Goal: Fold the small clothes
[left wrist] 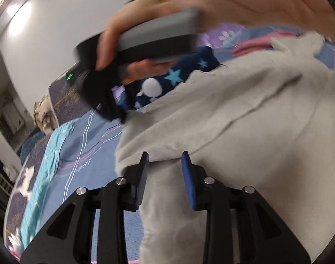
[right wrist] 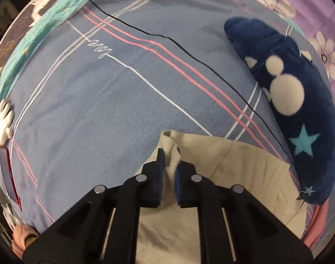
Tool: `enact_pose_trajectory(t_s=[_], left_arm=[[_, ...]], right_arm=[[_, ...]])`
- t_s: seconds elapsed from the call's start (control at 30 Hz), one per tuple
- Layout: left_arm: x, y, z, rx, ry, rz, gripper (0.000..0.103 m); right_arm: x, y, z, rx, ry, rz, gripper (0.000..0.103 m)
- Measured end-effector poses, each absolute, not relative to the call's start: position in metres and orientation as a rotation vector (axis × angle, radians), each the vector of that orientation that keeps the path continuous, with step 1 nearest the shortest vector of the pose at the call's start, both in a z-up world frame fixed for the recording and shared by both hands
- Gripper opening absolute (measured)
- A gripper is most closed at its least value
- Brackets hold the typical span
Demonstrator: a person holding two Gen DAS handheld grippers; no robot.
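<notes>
Black right gripper (right wrist: 169,167) has its jaws pinching a fold of the beige cloth (right wrist: 233,165). Left gripper (left wrist: 165,171) jaws are spread, with the same cloth (left wrist: 233,121) between them. It lies on the blue bed sheet (right wrist: 101,99), beside a dark blue starry sock (right wrist: 299,114).

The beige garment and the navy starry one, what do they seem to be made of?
Beige garment: looks like soft matte cotton knit or light fleece; it drapes in smooth folds with a stitched seam. Navy garment: likely plush fleece; its surface is fuzzy, and the white dots and stars have blurry, hairy edges.
</notes>
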State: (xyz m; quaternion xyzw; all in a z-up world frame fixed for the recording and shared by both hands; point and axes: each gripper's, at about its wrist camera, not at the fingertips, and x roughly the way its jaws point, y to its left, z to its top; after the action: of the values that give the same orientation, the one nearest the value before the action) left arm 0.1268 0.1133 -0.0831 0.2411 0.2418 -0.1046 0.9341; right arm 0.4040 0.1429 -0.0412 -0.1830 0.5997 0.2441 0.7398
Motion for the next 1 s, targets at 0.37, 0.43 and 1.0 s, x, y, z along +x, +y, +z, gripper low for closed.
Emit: enact_pose_trajectory(t_s=[0.37, 0.43, 1.0], left_arm=[[0.18, 0.199, -0.092, 0.079, 0.725, -0.151, 0.038], [0.19, 0.204, -0.099, 0.055, 0.777, -0.156, 0.038], [0.17, 0.183, -0.096, 0.157, 0.723, -0.076, 0.002]], right_arm=[[0.406, 0.096, -0.032, -0.182, 1.317, 0.653, 0.02], [0.409, 0.105, -0.038, -0.198, 1.327, 0.644, 0.026], [0.42, 0.139, -0.056, -0.011, 1.17, 0.61, 0.02]])
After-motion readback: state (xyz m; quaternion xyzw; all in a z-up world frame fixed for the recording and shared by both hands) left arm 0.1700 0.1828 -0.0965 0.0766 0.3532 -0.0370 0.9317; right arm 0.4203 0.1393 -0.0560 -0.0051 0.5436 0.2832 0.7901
